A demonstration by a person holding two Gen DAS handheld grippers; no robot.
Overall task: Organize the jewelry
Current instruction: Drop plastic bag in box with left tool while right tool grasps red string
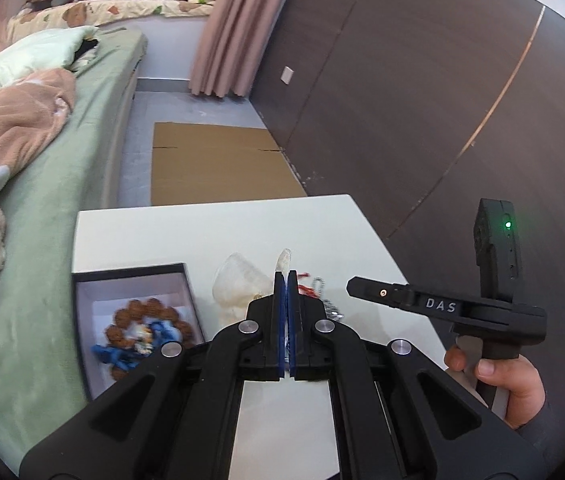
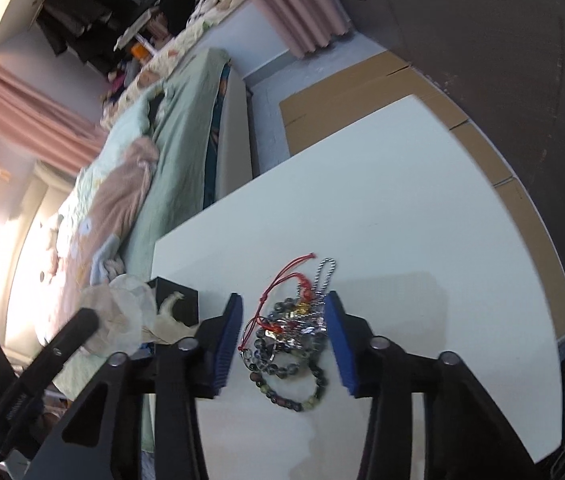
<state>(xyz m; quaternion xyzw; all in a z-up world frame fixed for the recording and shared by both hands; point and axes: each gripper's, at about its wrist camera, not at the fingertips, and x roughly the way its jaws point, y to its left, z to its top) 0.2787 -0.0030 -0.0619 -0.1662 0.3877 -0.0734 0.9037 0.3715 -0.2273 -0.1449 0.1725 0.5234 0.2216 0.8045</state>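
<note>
The left gripper (image 1: 286, 280) has its blue pads pressed together on a sliver of clear plastic bag (image 1: 238, 280), which bulges up over the white table (image 1: 202, 232) just beside the open black box (image 1: 82, 300). That box already holds a brown bead bracelet (image 1: 142, 316) and something blue. The right gripper (image 2: 284, 336) hangs over a tangled heap of jewelry (image 2: 286, 332) on the same table: a dark bead bracelet, a red cord, a ball chain. Its jaws stand spread on either side of the heap, not pressing on it.

The likely trouble is the tangle (cord, chain and beads look knotted together). If the right jaws close on one strand, the rest may drag, snag or drop short of the box. The bag pinch is thin too, and the slippery film could slide free
</note>
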